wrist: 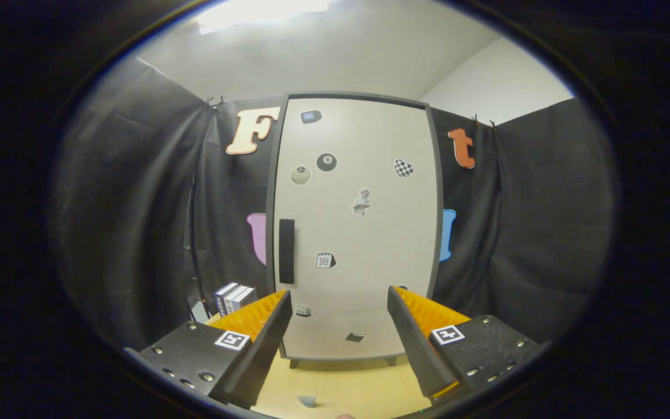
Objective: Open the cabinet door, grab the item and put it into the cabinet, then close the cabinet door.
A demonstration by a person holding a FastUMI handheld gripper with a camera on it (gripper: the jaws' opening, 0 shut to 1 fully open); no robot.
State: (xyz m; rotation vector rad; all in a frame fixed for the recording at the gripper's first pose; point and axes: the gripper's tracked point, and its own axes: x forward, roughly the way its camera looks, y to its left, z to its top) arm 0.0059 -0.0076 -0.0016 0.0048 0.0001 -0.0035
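Observation:
A tall white cabinet (358, 233) stands straight ahead with its door closed. A dark vertical handle (287, 251) sits near the door's left edge, and several small stickers dot the door. My gripper (339, 302) is open, its two fingers spread wide with nothing between them, some way back from the door. A small white and blue box (234, 297) stands on the wooden table just left of the cabinet, beyond my left finger (265, 326).
The wooden tabletop (346, 384) runs under the cabinet's short legs. A small pale blue object (307, 400) lies on it close below the fingers. Black cloth walls close in on both sides of the cabinet.

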